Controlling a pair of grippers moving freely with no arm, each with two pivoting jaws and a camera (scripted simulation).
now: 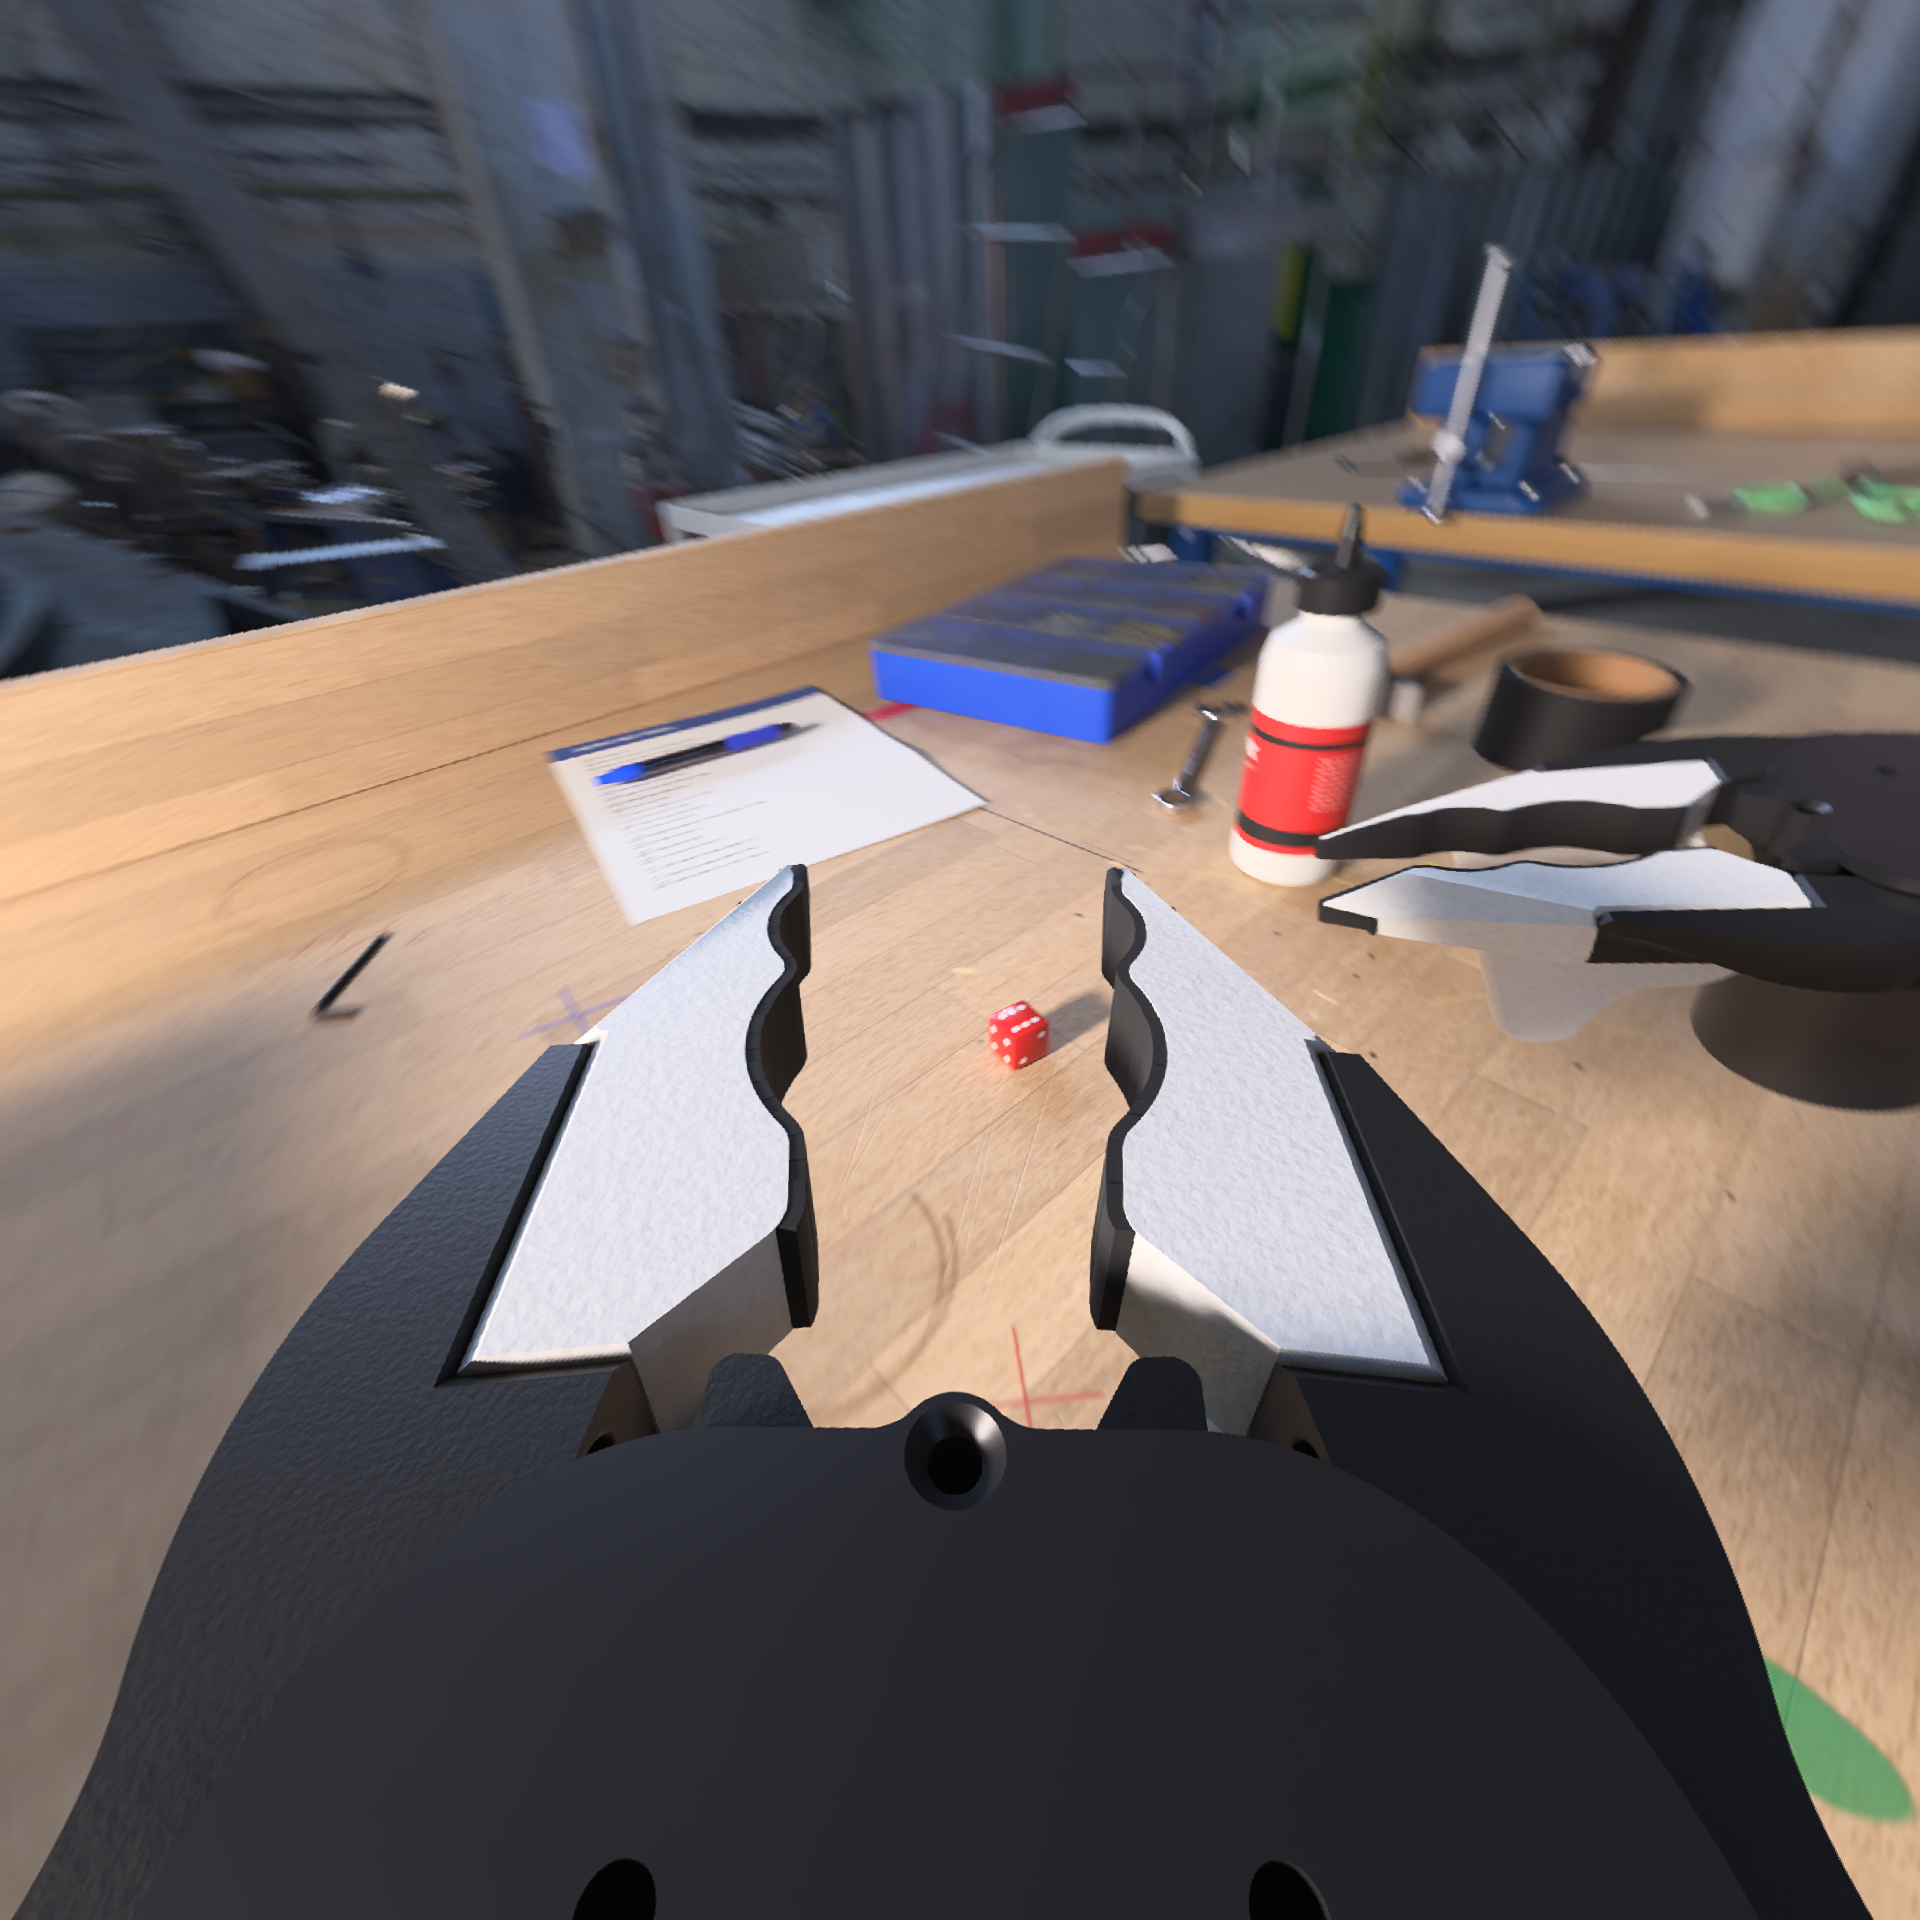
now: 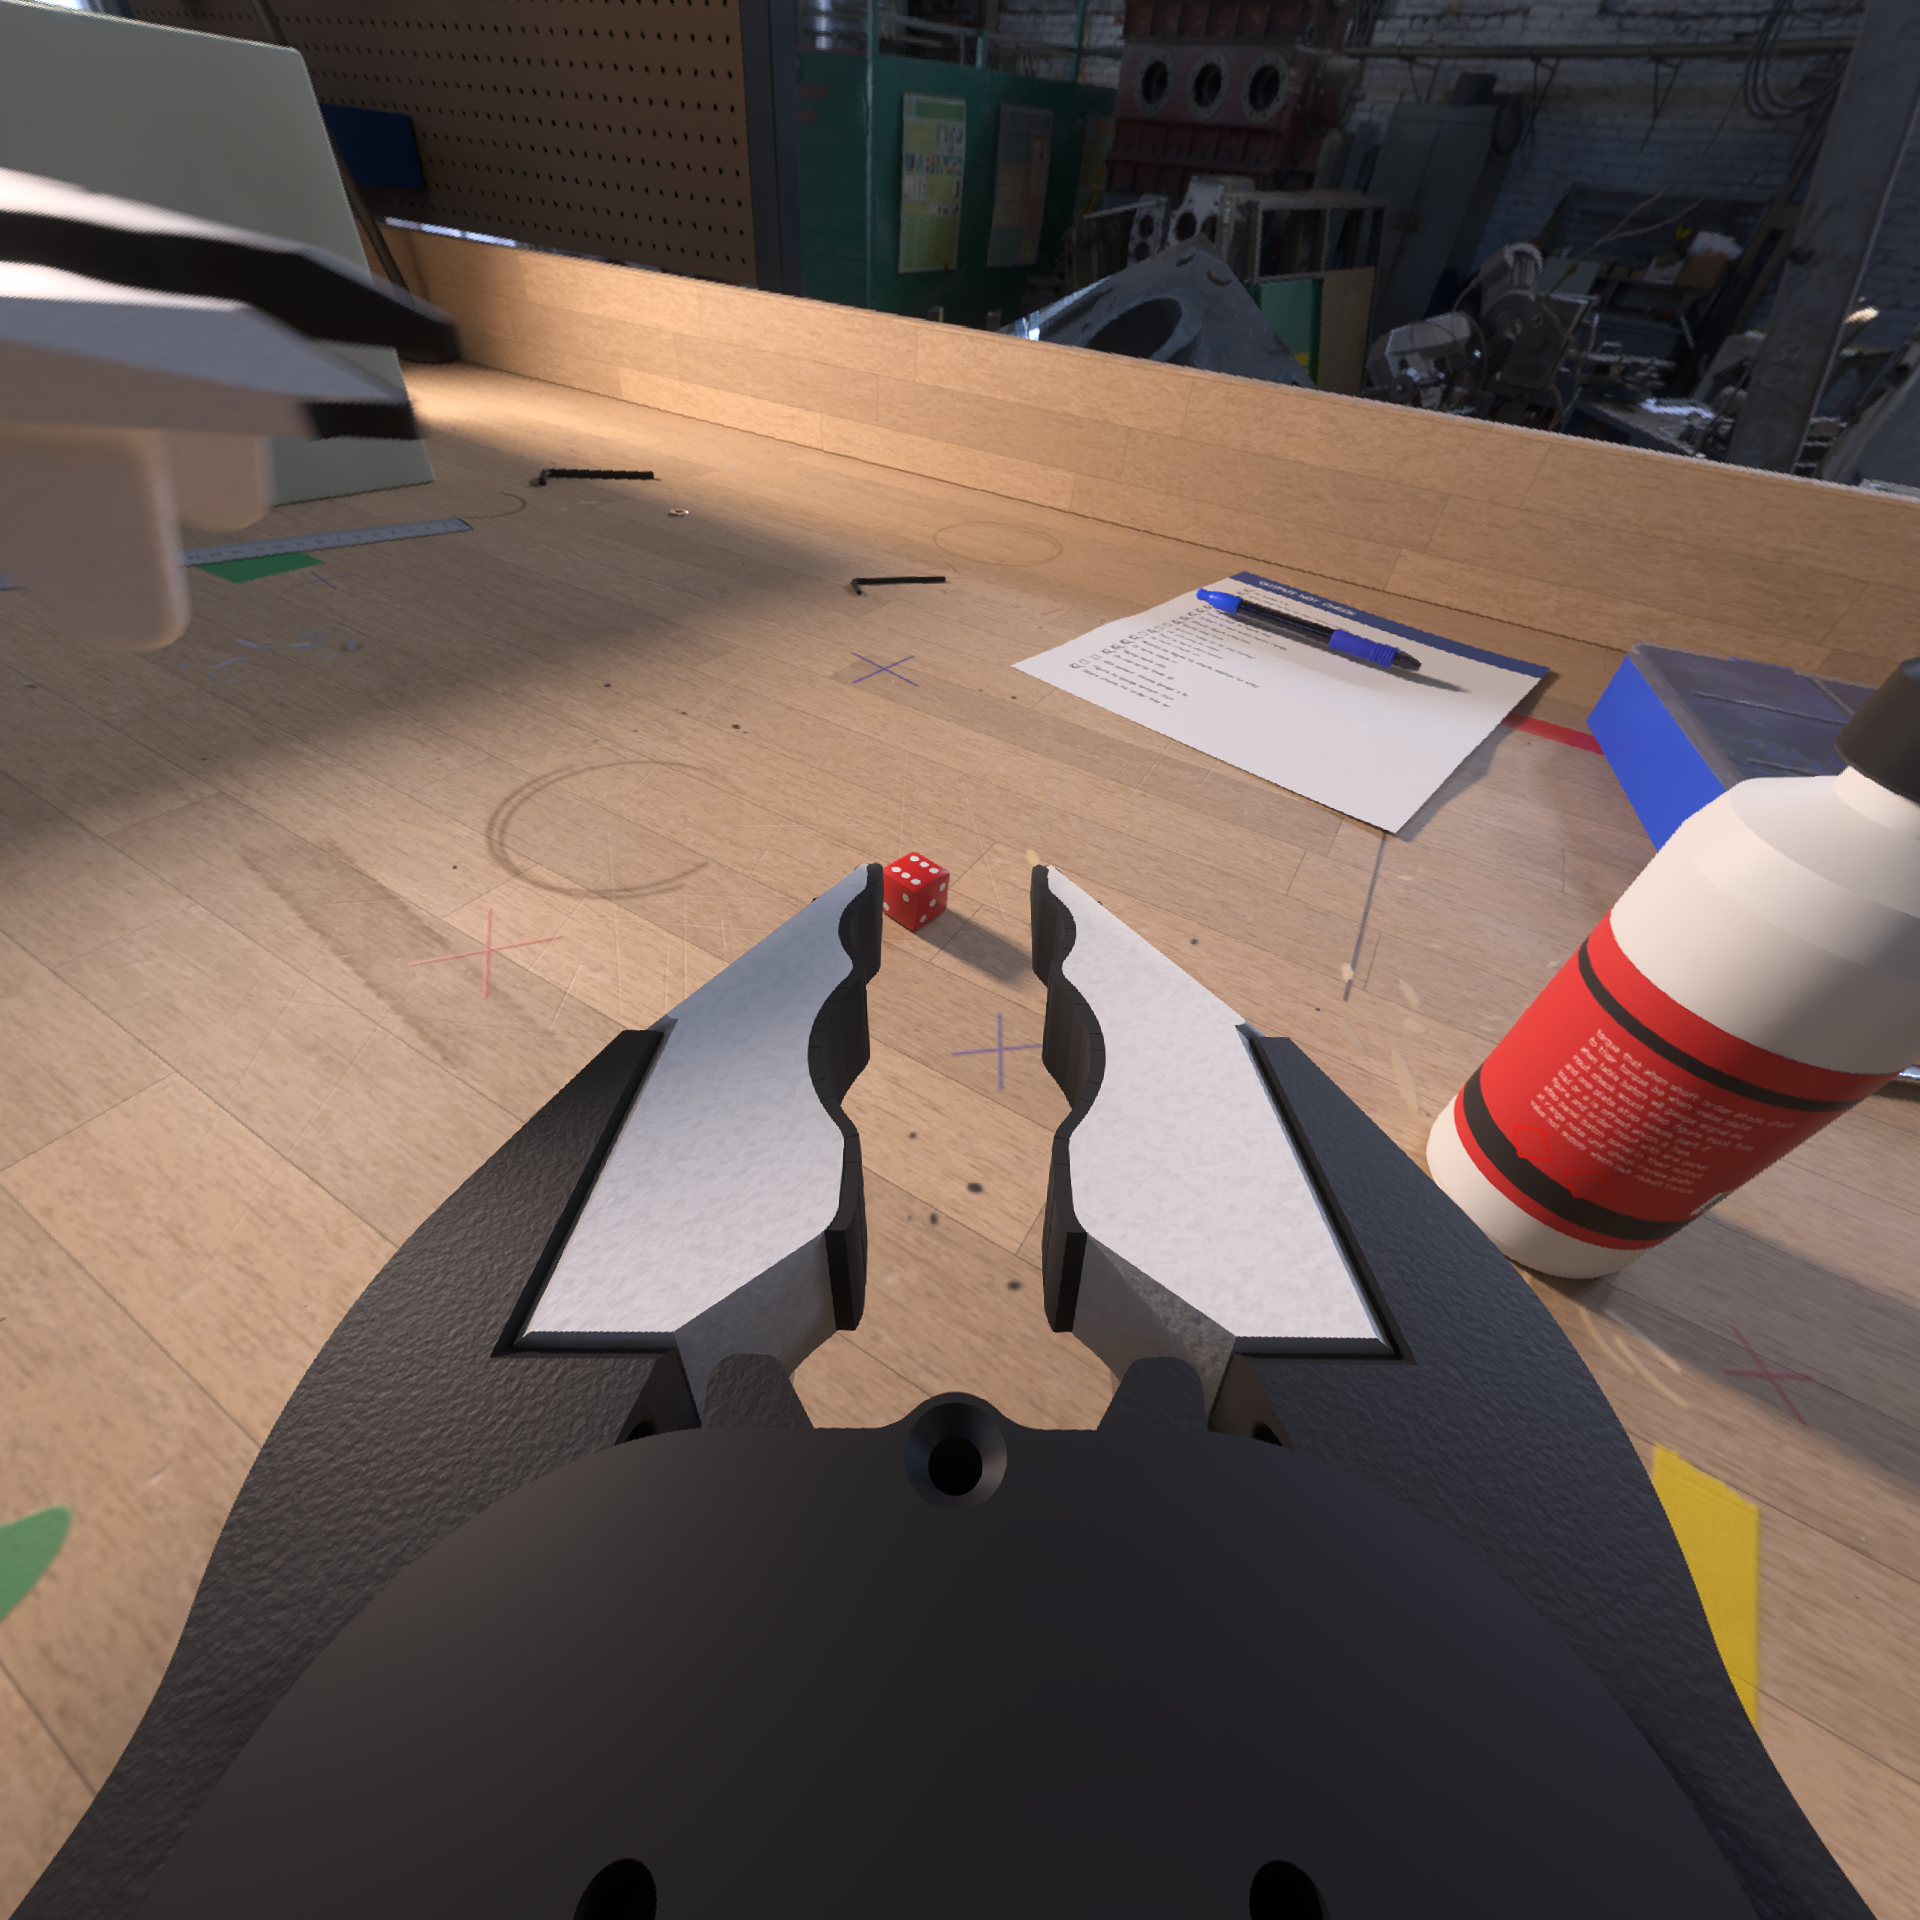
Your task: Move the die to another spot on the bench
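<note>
In the left wrist view the left gripper (image 1: 956, 883) hangs over the wooden surface (image 1: 935, 1195) with its jaws apart and nothing between them. The red die (image 1: 1018, 1034) rests on the surface, seen through the gap between the jaws and nearer the right-hand one, touching neither. In the right wrist view the right gripper (image 2: 956, 878) also holds its jaws apart and empty; the die (image 2: 915, 889) lies just beyond the tip of its left-hand jaw, whose edge overlaps it in the picture, though whether they touch I cannot tell. To the right of the right gripper stands a white bottle with a red label (image 2: 1662, 1049). Farther off, a sheet of paper (image 2: 1309, 727) lies flat with a blue pen (image 2: 1304, 627) on it, and beside it a blue case (image 1: 1070, 649). A roll of black tape (image 1: 1579, 701) sits beyond the bottle. A low wooden wall (image 2: 1039, 416) edges the surface.
</note>
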